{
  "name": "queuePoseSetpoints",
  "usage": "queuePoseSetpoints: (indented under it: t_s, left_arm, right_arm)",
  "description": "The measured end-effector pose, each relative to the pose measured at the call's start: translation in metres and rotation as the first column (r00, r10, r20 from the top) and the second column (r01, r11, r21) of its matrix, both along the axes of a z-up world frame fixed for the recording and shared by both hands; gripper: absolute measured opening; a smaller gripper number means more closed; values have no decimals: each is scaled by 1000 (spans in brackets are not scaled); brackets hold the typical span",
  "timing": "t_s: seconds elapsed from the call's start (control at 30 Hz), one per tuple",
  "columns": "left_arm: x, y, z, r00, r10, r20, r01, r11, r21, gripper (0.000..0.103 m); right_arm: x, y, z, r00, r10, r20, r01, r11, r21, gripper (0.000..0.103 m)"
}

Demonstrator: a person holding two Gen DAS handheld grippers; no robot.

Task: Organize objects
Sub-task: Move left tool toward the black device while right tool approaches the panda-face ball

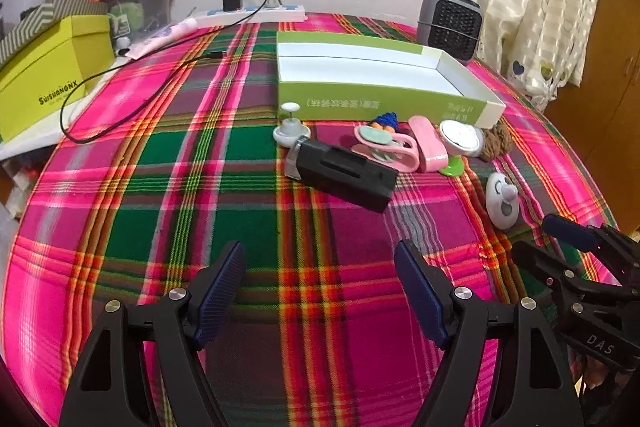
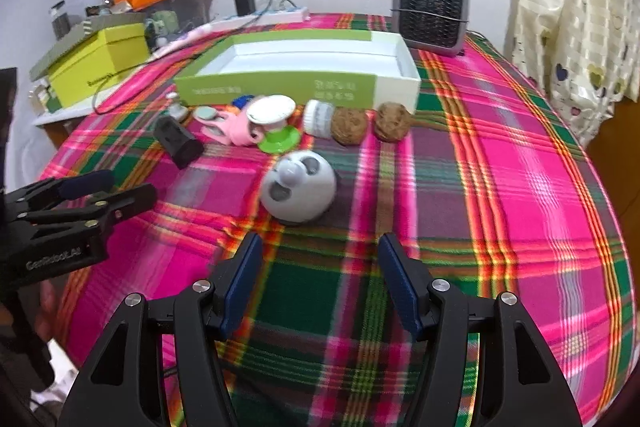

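**Kid:** Two grippers, and both hold nothing! The left gripper [image 1: 320, 291] has its fingers [image 1: 222, 291] wide apart over bare cloth. The right gripper [image 2: 320, 283] is wide open too, with nothing between its fingers.

**Helper:** Yes. I think that is because no toy has been picked up yet. Where are the toys?

**Kid:** They sit in a row on the bench [image 1: 140, 187], just near the green box [image 1: 380, 95]. The box is open on top and I see nothing in it. I think it waits there so the toys can go in.

**Helper:** Which toy is nearest to the right gripper?

**Kid:** The white ball [image 2: 298, 189] with the face. It sits alone, nearer than the row, just past the open fingers. I guess that is why the gripper points down at it.

**Helper:** And the left one?

**Kid:** The black case [image 1: 344, 175] lies flat, far ahead of it and a bit right. Beside the case are a pink clip [image 1: 390, 147], a cup [image 2: 272, 117] on a green foot, and two brown balls [image 2: 350, 126] at the right end.

**Helper:** So the job has not begun?

**Kid:** I think so. All the toys are out of the box.
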State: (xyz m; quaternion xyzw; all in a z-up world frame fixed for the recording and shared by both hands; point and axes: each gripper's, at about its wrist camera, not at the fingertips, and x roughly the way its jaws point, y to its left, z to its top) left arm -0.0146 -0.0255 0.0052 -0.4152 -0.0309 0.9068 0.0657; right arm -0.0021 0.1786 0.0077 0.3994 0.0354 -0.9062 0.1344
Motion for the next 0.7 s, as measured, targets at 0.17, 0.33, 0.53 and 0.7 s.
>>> queuePoseSetpoints:
  t_s: [0.17,0.33,0.53,0.7]
  left_arm:
    - [-12,-6,4,999,-38,7,38,999,10,77]
    - [-26,-11,11,999,-49,-7,49,998,39,77]
    - [-40,-9,14,991,-129,-34,130,991,44,77]
    - [-48,-6,13,979,-201,-12,201,972,125,77]
  right_arm:
    - [-12,-5,-2,999,19,44,-18,1000,-22,61]
    - [-23,-11,-2,997,29,69,-28,999,-28,61]
    - [-34,-18,0,997,33,76,-34,999,13,61]
    - [-40,-16,-2,996,1,90,-5,999,44,61]
